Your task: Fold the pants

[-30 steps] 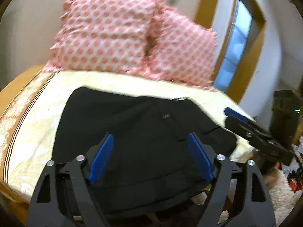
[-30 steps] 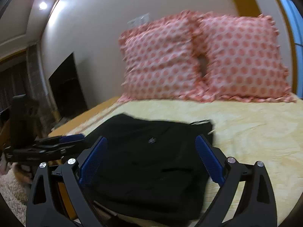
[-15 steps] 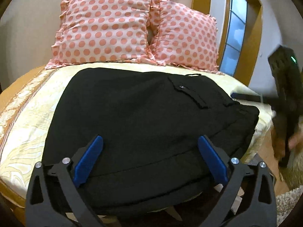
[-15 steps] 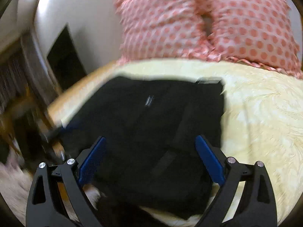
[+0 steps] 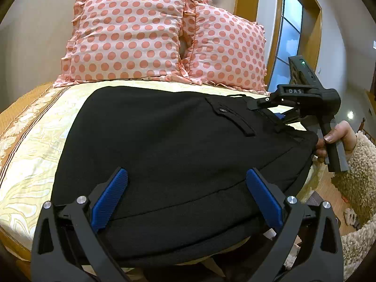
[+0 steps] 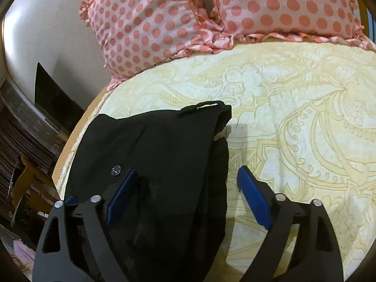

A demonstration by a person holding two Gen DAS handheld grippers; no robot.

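Observation:
Black pants [image 5: 164, 145] lie folded on the yellow patterned bedspread [image 5: 33, 155], near the bed's front edge. My left gripper [image 5: 185, 195] is open and empty, low over the pants' near edge. My right gripper [image 6: 185, 192] is open over the pants' right side edge [image 6: 188, 155]: one finger is above the black cloth, the other above the bedspread [image 6: 293, 122]. The right gripper also shows in the left wrist view [image 5: 268, 108], held by a hand at the pants' far right corner.
Two pink polka-dot pillows [image 5: 131, 37] [image 6: 270, 7] lean on the wall at the head of the bed. A wooden-framed window [image 5: 289, 30] is at the right. A shaggy rug [image 5: 357, 178] lies on the floor right of the bed. Dark furniture [image 6: 54, 103] stands to the left.
Both grippers have come down closer to the pants. The right gripper has swung in over the pants' right edge. Both stay open.

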